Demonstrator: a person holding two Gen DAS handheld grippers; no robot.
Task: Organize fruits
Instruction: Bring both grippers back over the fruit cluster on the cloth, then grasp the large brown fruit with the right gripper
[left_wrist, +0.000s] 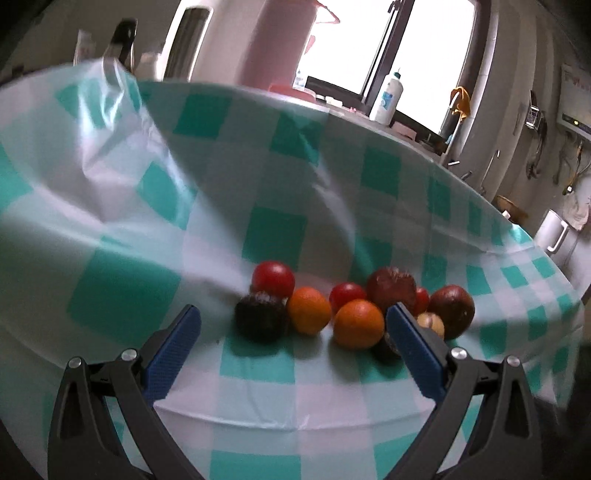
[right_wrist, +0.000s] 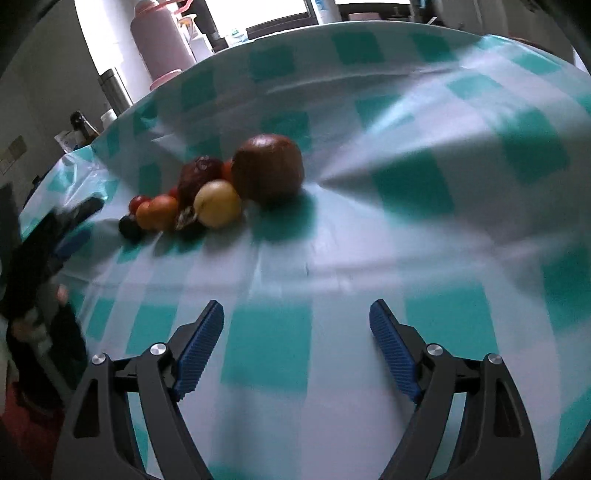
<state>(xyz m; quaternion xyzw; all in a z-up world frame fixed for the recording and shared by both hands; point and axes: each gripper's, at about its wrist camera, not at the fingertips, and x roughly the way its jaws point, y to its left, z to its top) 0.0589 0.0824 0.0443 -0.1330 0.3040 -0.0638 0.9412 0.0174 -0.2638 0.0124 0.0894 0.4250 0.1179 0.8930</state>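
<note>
The fruits sit bunched in one cluster on the teal-and-white checked plastic cloth (left_wrist: 280, 147) covering the worktop, and the left gripper (left_wrist: 293, 319) is by far the nearer — its blue ribbed fingers (left_wrist: 173, 350) stand spread wide and empty, the cluster lying straight ahead between them. Nearest its gap are two round orange citrus fruits (left_wrist: 359, 324), with a dark blackish round fruit (left_wrist: 260, 317) to their left and a small red tomato (left_wrist: 273, 278) behind. The right-hand finger hides part of a pale yellow round fruit (left_wrist: 431, 323), which would crowd a grasp on that side. The right gripper (right_wrist: 296, 343), fingers also apart and holding nothing, hangs well away from the cluster (a large brown-red round fruit (right_wrist: 267, 168) faces it first) — the fruits lie ahead and to its left.
</note>
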